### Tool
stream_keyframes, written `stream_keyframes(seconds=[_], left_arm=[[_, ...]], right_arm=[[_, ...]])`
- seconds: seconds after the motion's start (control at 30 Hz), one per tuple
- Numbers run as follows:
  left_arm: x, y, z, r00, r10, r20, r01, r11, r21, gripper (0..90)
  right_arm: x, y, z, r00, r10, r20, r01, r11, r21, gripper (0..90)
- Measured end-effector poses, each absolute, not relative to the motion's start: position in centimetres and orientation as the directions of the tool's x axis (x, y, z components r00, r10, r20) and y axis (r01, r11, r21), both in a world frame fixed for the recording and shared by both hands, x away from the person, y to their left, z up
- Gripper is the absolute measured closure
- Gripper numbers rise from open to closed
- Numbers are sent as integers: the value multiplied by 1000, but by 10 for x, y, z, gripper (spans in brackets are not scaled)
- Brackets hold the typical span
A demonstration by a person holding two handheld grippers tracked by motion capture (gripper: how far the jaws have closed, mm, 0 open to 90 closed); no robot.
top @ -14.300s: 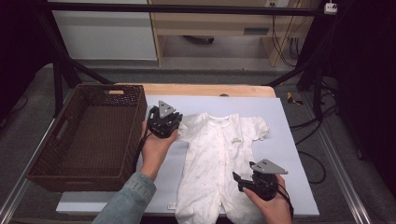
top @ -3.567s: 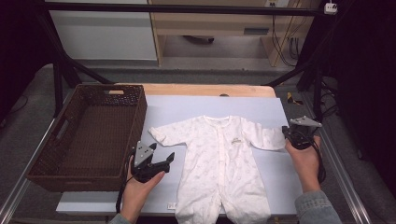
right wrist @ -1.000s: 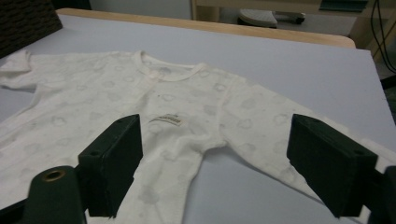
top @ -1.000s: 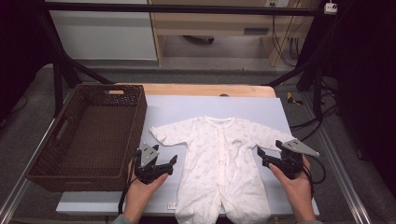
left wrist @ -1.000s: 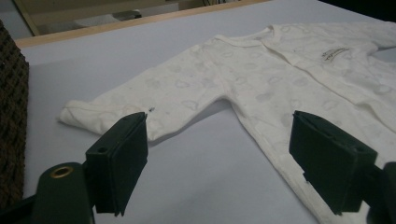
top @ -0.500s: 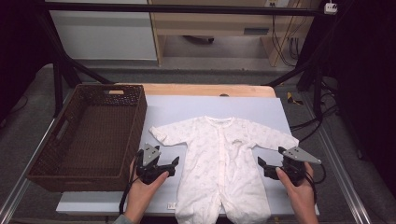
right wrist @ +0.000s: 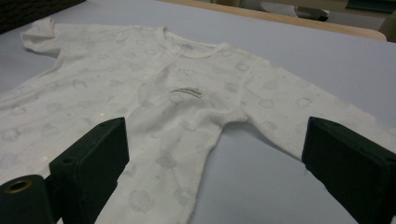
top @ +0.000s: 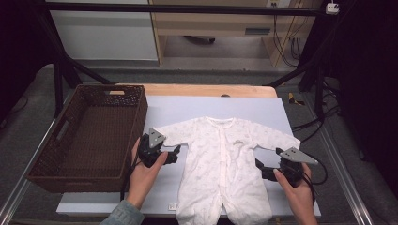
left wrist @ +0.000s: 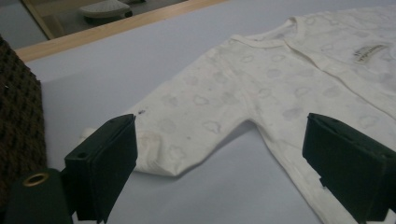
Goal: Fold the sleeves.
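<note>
Both tools, left (top: 174, 153) and right (top: 261, 167), just opened wide, nothing gripped; left shifted toward romper (top: 220, 164) sleeve. Garment lies flat on bench (top: 187, 105), prob ready for folding.

From my high view, the romper's (top: 220, 168) leg ends run off the bottom edge, and my forearms are cut there too. The small label (right wrist: 187, 92) on its chest is too blurred for me to read in the right gripper view. The basket (left wrist: 18, 126) is cropped at the left gripper view's edge.
</note>
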State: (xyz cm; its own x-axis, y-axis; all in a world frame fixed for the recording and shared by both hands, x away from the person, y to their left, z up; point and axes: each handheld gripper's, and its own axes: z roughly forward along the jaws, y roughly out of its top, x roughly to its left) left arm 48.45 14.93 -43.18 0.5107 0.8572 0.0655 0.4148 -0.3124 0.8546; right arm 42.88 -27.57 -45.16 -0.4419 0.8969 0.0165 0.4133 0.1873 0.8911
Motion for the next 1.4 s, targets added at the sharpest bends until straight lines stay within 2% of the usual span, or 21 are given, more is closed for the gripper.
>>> stream_keyframes(seconds=[0.17,0.5,0.73,0.97,1.17,1.4], left_arm=[[500,157,-432,459,886,59,466,-296,834,101],[526,152,-460,411,911,29,553,-274,787,124],[537,153,-472,373,927,47,575,-271,772,272],[542,152,-479,352,933,77,583,-283,762,448],[542,152,-478,352,934,67,578,-273,769,622],[541,153,-479,334,940,72,578,-265,772,708]], right_arm=[[429,-274,-453,-448,894,21,419,189,888,81],[431,-268,-457,-468,884,2,430,225,874,81],[431,-267,-457,-475,880,-2,428,233,873,82],[432,-265,-457,-486,874,-3,429,242,870,82],[431,-265,-457,-485,875,0,428,237,872,82],[430,-262,-456,-493,870,-4,426,246,871,82]])
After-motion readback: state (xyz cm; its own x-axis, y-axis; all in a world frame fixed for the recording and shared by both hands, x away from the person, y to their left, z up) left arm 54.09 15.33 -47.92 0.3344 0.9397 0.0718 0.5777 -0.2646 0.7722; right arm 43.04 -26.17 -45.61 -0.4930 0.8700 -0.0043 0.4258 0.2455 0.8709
